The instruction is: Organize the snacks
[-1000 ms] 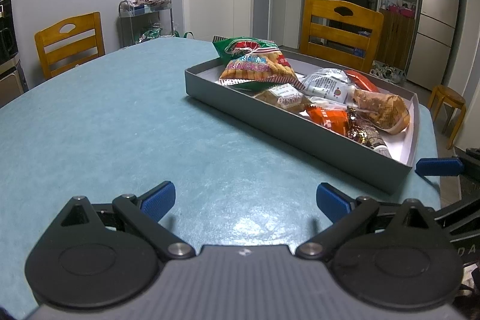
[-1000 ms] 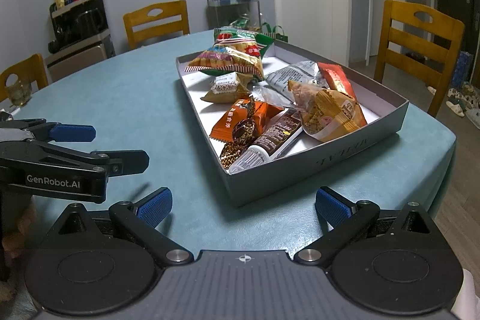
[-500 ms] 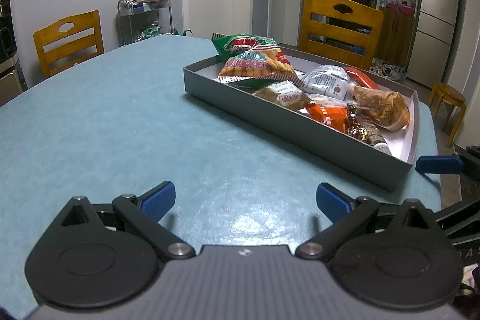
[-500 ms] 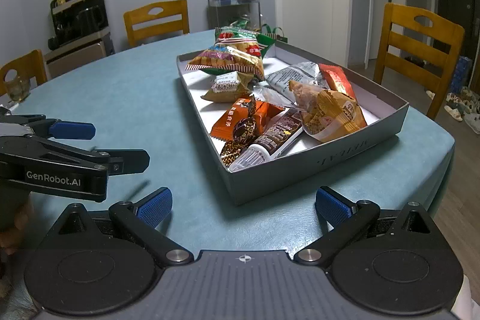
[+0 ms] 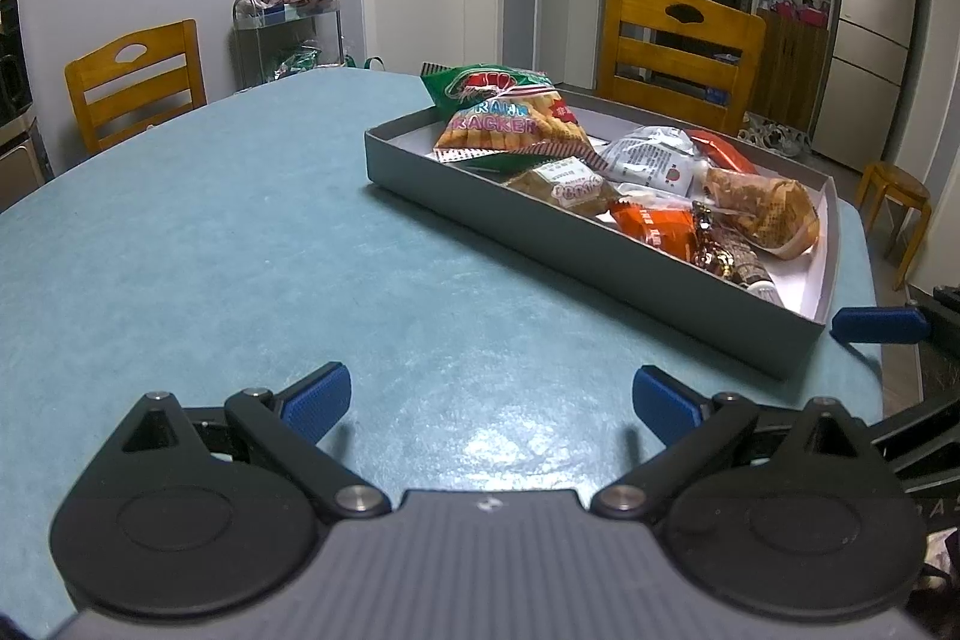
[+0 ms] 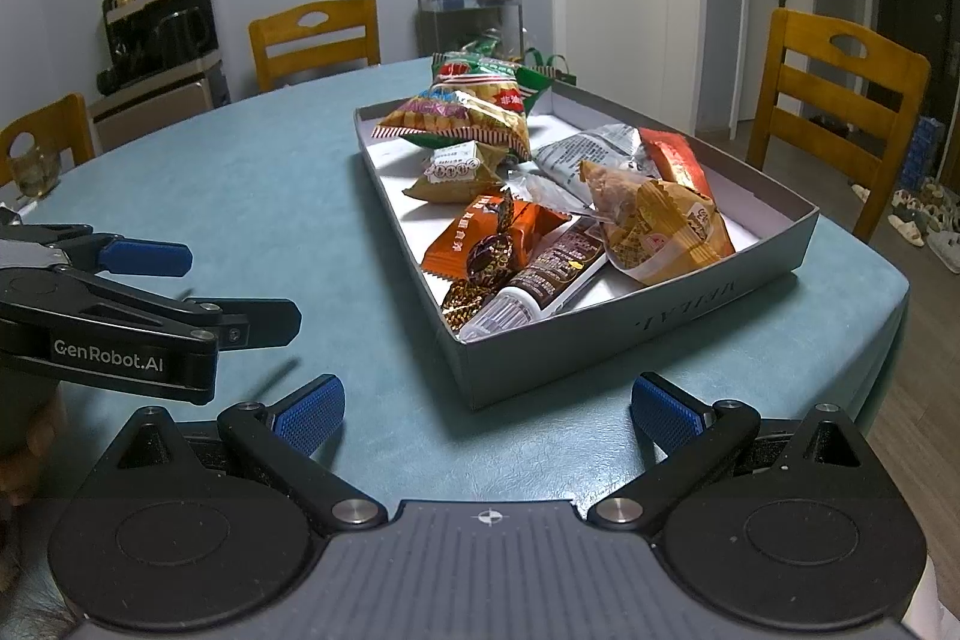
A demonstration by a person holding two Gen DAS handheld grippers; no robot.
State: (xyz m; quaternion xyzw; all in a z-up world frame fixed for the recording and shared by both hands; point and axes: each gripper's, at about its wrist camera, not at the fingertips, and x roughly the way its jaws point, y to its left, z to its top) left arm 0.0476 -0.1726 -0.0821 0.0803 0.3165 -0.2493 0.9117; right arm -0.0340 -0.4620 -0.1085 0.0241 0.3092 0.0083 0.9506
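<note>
Both grippers, left gripper (image 5: 491, 396) and right gripper (image 6: 487, 402), hover wide open and empty near the table's (image 5: 240, 232) front edge; approach the gray snack tray's (image 6: 630, 340) near corner from above.

Your snacks all lay inside the grey box (image 6: 630, 328), a shallow open tray with a white floor, set flat on the teal table. At its far end a green prawn-cracker bag (image 6: 462, 115) lay tilted across another green packet (image 6: 510, 76). Nearer sat a small tan packet (image 6: 456, 172) with a white label, and beside it a crinkled silver pouch (image 6: 582, 154) touching a red wrapper (image 6: 675, 160). Toward your near corner, an orange packet (image 6: 480, 238) lay under a dark foil-wrapped candy (image 6: 489, 256), with a brown tube (image 6: 540, 286) just beside them. A puffed golden bag (image 6: 660, 226) rested against that tube.
</note>
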